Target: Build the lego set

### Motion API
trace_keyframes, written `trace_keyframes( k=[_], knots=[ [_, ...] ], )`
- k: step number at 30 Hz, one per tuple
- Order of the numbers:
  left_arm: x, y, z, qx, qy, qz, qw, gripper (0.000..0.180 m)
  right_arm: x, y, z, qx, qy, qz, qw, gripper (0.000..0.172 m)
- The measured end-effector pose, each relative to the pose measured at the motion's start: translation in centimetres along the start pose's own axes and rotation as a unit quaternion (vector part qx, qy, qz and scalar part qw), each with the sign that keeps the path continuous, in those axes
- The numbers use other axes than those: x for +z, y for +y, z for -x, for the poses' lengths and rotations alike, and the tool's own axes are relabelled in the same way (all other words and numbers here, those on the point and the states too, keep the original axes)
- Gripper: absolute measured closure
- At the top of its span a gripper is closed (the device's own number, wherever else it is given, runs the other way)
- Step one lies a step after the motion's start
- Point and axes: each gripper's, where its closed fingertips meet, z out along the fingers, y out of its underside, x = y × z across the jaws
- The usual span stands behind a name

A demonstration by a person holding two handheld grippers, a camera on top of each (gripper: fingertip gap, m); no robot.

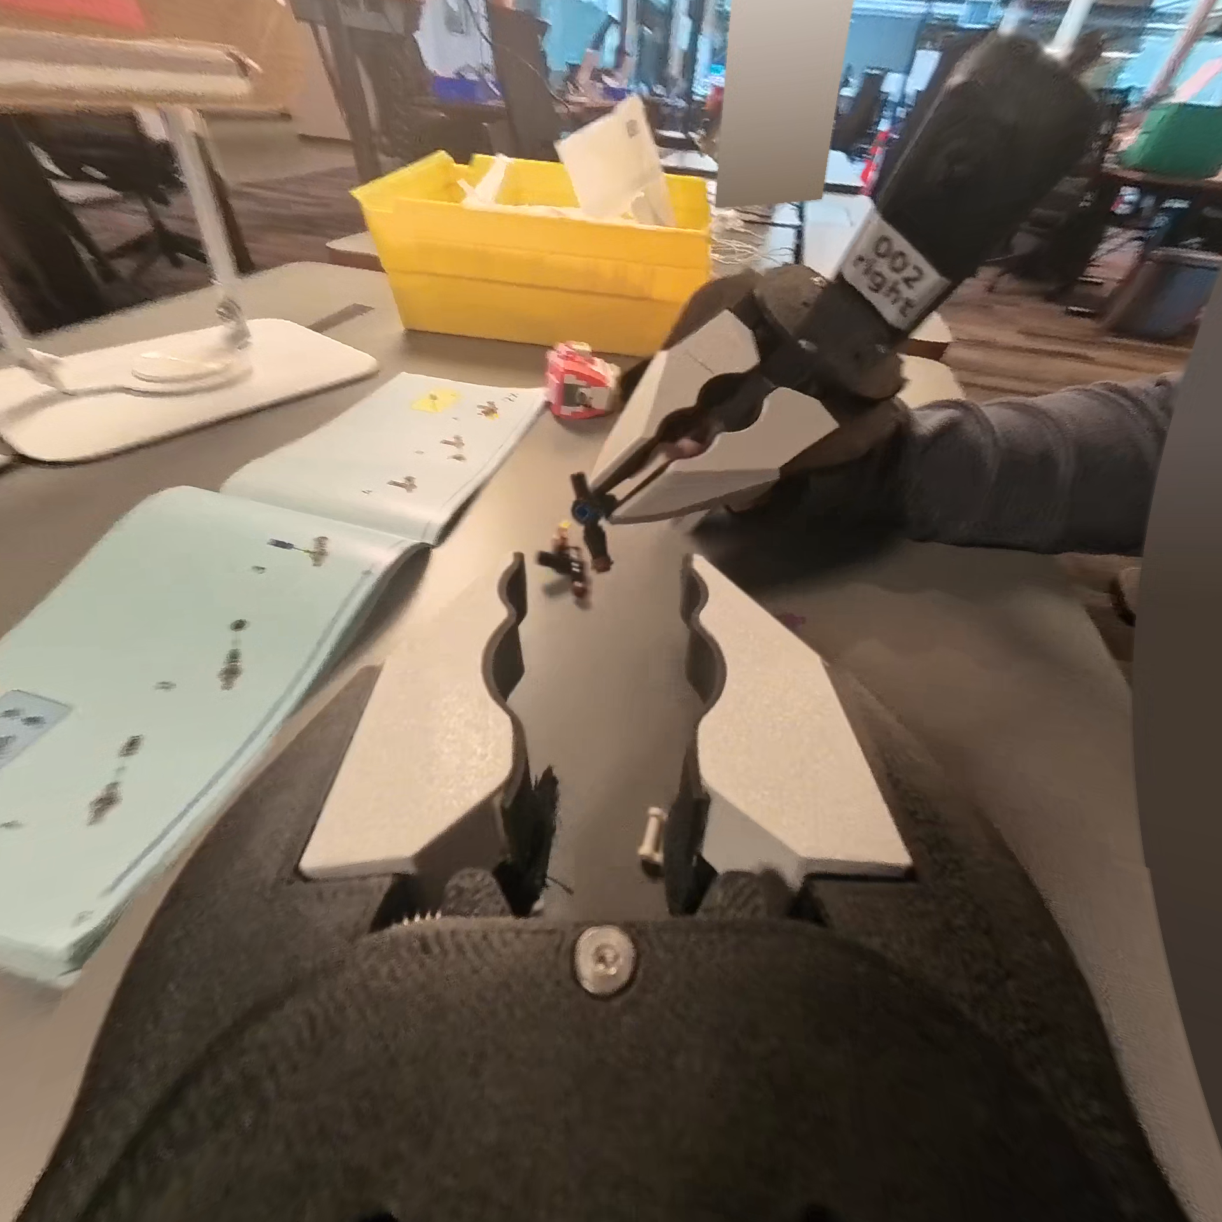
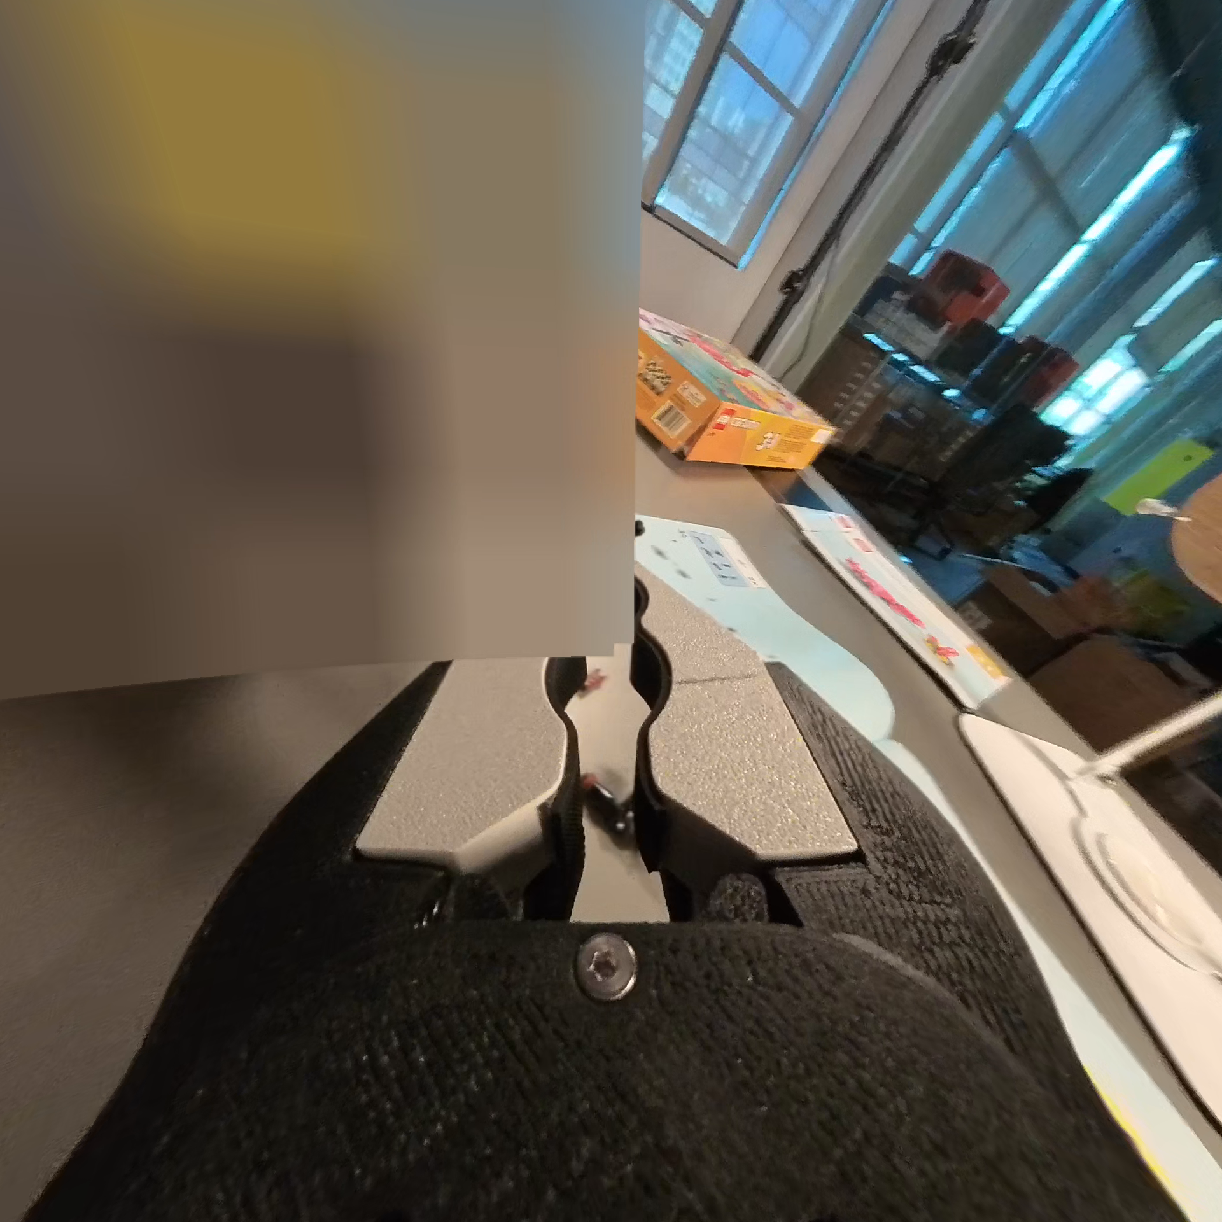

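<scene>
While both devices share one grey tabletop [image 1: 628,661], the left gripper [image 1: 605,569] fills the lower half of the left wrist view, jaws spread wide with only bare surface between them. Right gripper [image 1: 605,509], centre right of that view, black-bodied with grey fingers, is held by a hand in a dark sleeve [image 1: 992,476]; its tips are pinched on a small dark brick piece with a blue stud [image 1: 585,512], hanging just above the table. Its own view has the fingertips hidden behind a blur patch. Second small dark brick cluster [image 1: 569,569]: on the table just below the held piece, near the left gripper's tips. Open pale-green instruction booklet [image 1: 198,628]: left of frame. Yellow bin [image 1: 542,264] with white papers: upper centre. Small red-and-pink brick model [image 1: 578,390]: in front of the bin. White stand base [image 1: 165,390]: upper left. Orange box [image 2: 727,410]: centre of right wrist view. Large windows [image 2: 727,132] and shelving behind.
</scene>
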Motion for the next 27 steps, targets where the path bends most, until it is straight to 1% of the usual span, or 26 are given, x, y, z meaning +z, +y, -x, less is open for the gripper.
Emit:
trace_keyframes(
  k=[1, 3, 6, 8, 10, 12, 14, 18, 22, 27],
  knots=[
    [-0.3, -0.5, 0.7, 0.013, -0.027, -0.014, 0.999, 0.136, -0.1, 0.0, -0.7, -0.009, 0.024, 0.001, 1.000, 0.168],
    [-1.5, -1.8, 2.3, 0.038, -0.089, -0.050, 0.994, 0.138, -0.6, 0.0, -2.4, -0.028, 0.079, 0.001, 0.996, 0.168],
    [-4.2, -4.3, 4.3, 0.080, -0.186, -0.122, 0.972, 0.144, -1.7, -0.1, -4.7, -0.043, 0.154, 0.000, 0.987, 0.168],
    [-6.2, -6.6, 4.0, 0.107, -0.208, -0.190, 0.953, 0.144, -2.4, -0.1, -5.8, -0.050, 0.192, 0.001, 0.980, 0.167],
    [-8.6, -8.4, 4.0, 0.124, -0.247, -0.249, 0.928, 0.145, -3.0, 0.0, -6.8, -0.055, 0.223, 0.001, 0.973, 0.167],
    [-10.4, -9.2, 4.6, 0.135, -0.290, -0.271, 0.908, 0.147, -3.5, 0.0, -7.5, -0.056, 0.246, 0.001, 0.968, 0.167],
    [-11.2, -9.4, 5.1, 0.140, -0.312, -0.279, 0.898, 0.148, -3.9, 0.0, -8.0, -0.054, 0.263, -0.002, 0.963, 0.167],
    [-10.6, -8.8, 5.4, 0.127, -0.309, -0.270, 0.903, 0.149, -4.4, 0.0, -8.6, -0.041, 0.277, -0.008, 0.960, 0.167],
    [-9.4, -8.0, 5.4, 0.134, -0.305, -0.247, 0.910, 0.150, -4.7, -0.1, -8.8, -0.032, 0.284, -0.016, 0.958, 0.167],
    [-8.2, -7.2, 5.2, 0.136, -0.291, -0.224, 0.920, 0.151, -4.1, -0.3, -8.0, -0.038, 0.257, -0.024, 0.965, 0.167]
  ],
)
